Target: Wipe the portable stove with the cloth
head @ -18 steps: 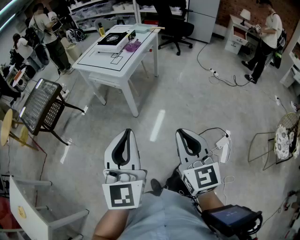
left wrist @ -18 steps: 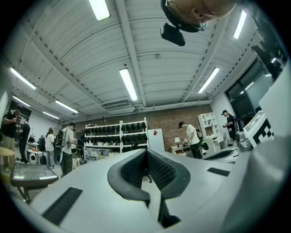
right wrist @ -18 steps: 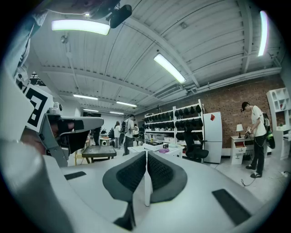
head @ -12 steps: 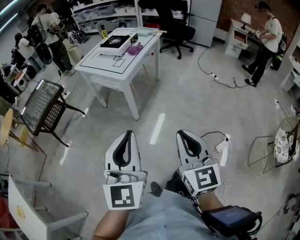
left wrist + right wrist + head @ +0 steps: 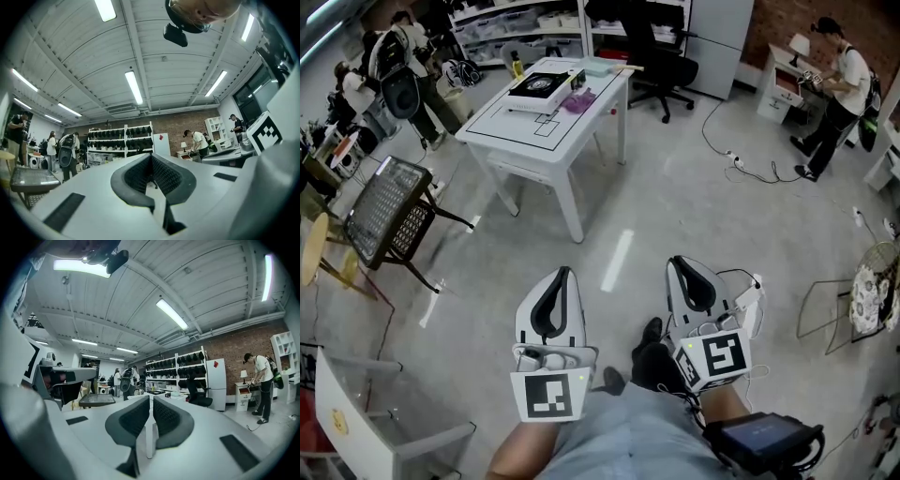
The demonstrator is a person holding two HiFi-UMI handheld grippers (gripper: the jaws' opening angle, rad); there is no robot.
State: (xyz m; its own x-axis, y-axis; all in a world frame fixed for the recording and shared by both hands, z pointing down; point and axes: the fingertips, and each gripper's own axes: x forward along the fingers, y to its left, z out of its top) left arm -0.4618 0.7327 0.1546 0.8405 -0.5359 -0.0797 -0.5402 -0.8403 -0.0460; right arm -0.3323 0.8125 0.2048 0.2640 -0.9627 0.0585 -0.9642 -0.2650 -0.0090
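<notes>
Showing fingers [image 5: 136, 176] pressed together on left gripper [image 5: 562, 274] and right gripper [image 5: 681, 266] — stove [image 5: 542, 86], cloth [image 5: 579, 101] on table [image 5: 567, 133] well ahead.

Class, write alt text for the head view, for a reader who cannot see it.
A person's left gripper and right gripper point forward over a grey floor, both shut and empty. Ahead stands a white table bearing a portable stove and a purple cloth.

White table [image 5: 514, 122]; black office chair [image 5: 664, 58] behind it, black mesh chair [image 5: 386, 211] to its left, person [image 5: 841, 94] standing far to its right.
</notes>
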